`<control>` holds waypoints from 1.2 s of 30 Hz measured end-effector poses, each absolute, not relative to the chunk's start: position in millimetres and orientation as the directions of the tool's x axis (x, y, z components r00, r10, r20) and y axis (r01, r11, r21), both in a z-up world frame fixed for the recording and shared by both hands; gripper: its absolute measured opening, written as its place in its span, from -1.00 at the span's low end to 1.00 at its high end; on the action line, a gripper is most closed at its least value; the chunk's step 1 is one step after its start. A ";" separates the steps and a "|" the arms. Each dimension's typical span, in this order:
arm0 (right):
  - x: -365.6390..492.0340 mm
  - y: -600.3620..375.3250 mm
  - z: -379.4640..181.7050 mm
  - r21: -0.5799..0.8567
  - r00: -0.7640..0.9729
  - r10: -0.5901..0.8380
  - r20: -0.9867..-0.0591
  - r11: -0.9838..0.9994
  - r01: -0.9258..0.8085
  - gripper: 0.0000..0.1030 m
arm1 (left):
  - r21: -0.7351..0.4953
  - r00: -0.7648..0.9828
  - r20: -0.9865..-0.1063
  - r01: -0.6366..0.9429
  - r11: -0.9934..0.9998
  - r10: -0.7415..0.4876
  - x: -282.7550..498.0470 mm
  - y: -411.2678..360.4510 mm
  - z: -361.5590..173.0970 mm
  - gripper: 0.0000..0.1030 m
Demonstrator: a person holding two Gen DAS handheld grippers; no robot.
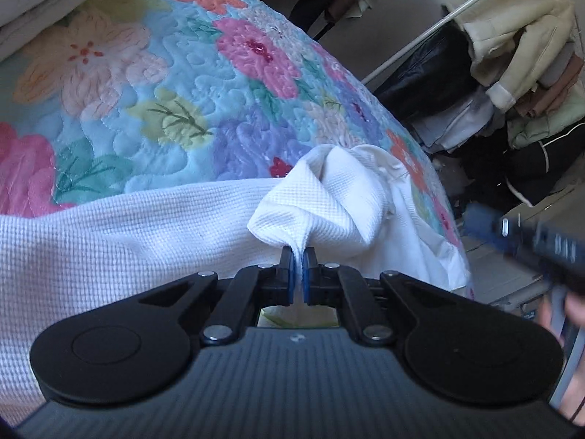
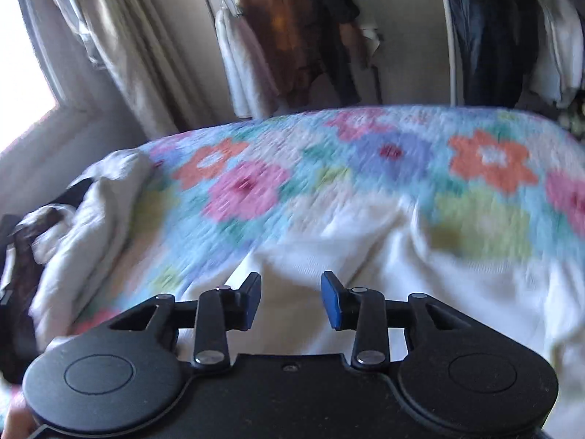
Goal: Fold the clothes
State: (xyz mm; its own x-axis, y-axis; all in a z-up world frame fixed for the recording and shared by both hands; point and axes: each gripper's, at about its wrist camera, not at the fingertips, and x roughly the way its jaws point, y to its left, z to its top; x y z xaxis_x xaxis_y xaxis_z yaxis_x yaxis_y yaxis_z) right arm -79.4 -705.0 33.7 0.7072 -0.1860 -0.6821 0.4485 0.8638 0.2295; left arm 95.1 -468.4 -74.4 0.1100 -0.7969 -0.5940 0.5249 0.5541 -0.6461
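Observation:
A white waffle-knit garment lies across the near part of a bed with a floral quilt. My left gripper is shut on a bunched fold of this garment and lifts it slightly off the quilt. The right gripper's body shows blurred at the right edge of the left wrist view. In the right wrist view my right gripper is open and empty, just above the white garment spread on the quilt. That view is motion-blurred.
A pale duvet is bunched at the bed's left side. Clothes racks with hanging coats stand behind the bed. A pile of clothes sits beside the bed's right edge. Curtains hang by a window.

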 end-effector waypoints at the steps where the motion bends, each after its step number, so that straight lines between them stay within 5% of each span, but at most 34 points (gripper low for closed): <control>1: -63.9 -715.3 35.0 0.200 0.691 -0.173 -0.702 0.883 0.424 -0.15 | -0.639 0.107 -0.600 0.532 0.555 -0.793 92.8 -472.0 -75.7 -0.92; 4: -24.4 -740.5 30.2 0.019 0.612 -0.240 -0.754 0.923 0.385 0.08 | -0.649 0.055 -0.614 0.532 0.543 -0.788 91.7 -481.1 -85.9 -0.87; 8: 7.1 -770.8 11.8 -0.180 0.534 -0.345 -0.772 0.924 0.336 0.11 | -0.580 0.063 -0.657 0.594 0.557 -0.751 90.8 -496.2 -87.2 -0.91; 19: 12.5 -843.0 -50.4 0.004 0.480 -0.262 -0.838 0.875 0.484 0.14 | -0.240 0.397 -0.656 0.697 0.676 -0.642 154.1 -501.4 -17.2 -0.93; 21: 7.9 -840.7 -51.9 0.049 0.536 -0.259 -0.804 0.868 0.493 -0.22 | -0.149 0.462 -0.657 0.696 0.703 -0.596 172.1 -512.3 -6.4 -0.93; 22: 6.6 -839.0 -50.1 0.064 0.565 -0.246 -0.788 0.879 0.473 -0.87 | -0.107 0.502 -0.646 0.685 0.720 -0.575 181.9 -518.1 2.4 -0.93; 30: 1.1 -866.8 -14.1 0.135 0.713 -0.318 -0.626 0.856 0.500 -0.90 | 0.062 0.758 -0.454 0.552 0.832 -0.469 257.2 -559.8 70.3 -0.92; 36: 25.1 -871.3 -49.8 0.068 0.628 -0.332 -0.704 0.849 0.524 -0.90 | 0.187 0.814 -0.418 0.511 0.839 -0.403 282.0 -625.7 36.0 -0.82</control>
State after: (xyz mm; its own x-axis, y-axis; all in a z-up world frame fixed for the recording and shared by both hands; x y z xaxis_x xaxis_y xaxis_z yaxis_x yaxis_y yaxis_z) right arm 25.1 -871.3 -49.8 0.6285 -0.3317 -0.7036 0.5238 0.8491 0.0676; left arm 282.0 -625.7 36.0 0.8143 -0.4032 -0.4175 0.5111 0.8390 0.1866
